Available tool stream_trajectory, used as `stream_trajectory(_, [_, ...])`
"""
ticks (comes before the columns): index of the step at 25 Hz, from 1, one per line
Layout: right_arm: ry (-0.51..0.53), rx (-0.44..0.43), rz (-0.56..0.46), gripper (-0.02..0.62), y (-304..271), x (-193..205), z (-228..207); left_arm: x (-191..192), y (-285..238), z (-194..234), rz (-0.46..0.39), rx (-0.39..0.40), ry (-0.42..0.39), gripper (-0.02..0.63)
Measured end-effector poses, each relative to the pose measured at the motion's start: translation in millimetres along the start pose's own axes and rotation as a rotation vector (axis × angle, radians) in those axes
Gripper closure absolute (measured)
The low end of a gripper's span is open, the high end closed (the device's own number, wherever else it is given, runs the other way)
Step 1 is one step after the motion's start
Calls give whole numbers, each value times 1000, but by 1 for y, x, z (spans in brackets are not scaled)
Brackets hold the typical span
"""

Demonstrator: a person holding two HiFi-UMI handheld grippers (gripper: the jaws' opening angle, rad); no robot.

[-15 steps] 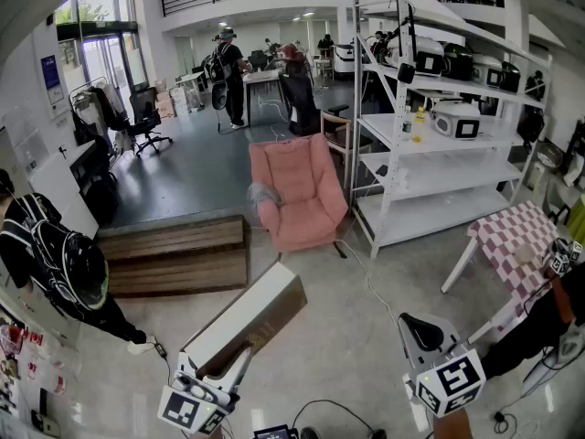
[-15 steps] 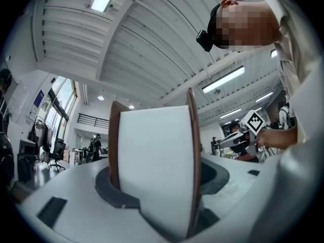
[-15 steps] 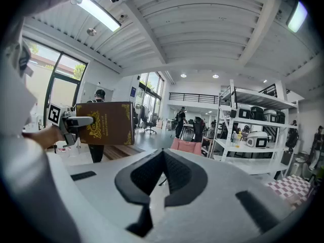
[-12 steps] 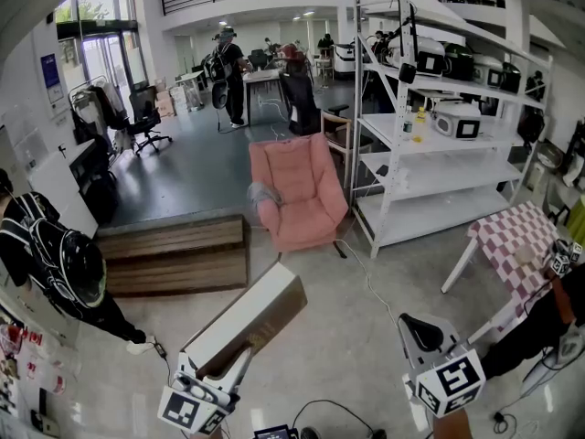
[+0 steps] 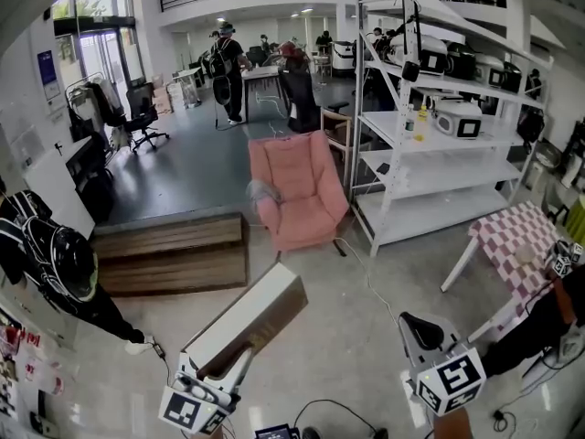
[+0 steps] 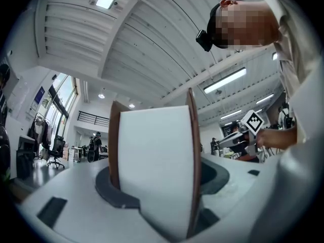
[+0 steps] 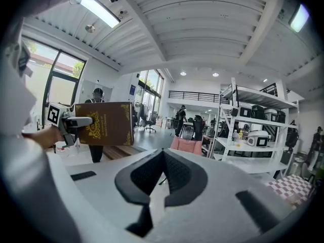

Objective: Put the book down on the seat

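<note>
The book (image 5: pixel 247 321) clamped in my left gripper (image 6: pixel 157 186) has a matt brown cover with gilt stamping, and a smooth white paper block. My right gripper (image 7: pixel 163 156) is matt grey plastic, its pads (image 7: pixel 173 174) dark and finely ribbed. At twelve o'clock the armchair (image 5: pixel 297 195) is soft pink cloth. At ten the platform (image 5: pixel 174 254) is grained wood, and at two the shelving (image 5: pixel 430 176) is white painted metal. The floor (image 5: pixel 338 337) is smooth and glossy.
</note>
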State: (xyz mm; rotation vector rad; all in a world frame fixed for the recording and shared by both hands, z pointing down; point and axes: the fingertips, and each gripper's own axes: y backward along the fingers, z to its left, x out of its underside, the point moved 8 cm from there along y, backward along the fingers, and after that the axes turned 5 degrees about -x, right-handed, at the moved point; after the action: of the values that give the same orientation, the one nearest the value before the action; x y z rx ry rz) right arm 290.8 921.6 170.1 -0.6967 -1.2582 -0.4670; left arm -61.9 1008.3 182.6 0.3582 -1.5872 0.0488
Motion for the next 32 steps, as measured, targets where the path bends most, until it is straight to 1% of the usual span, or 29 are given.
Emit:
stream_trajectory(9, [2,10,11,606,-29,-11,17,9,1,37,-4,9,16,328])
stream_trajectory(15, [3,-2,7,606,-52,-16,23,15,7,58,-11,-4,28,328])
stream_trajectory(20, [-13,-22,-12,606,-77,-26,27,16,14,79,-17,-36,34,328])
stream_trajectory(25, [-3,-56,-29,606,-104,-34,28,23,21,93,-21,-84,53,328])
stream_trajectory(32, [2,-103,-39,604,-149,-34,9,34,7,106,4,-136,47,328])
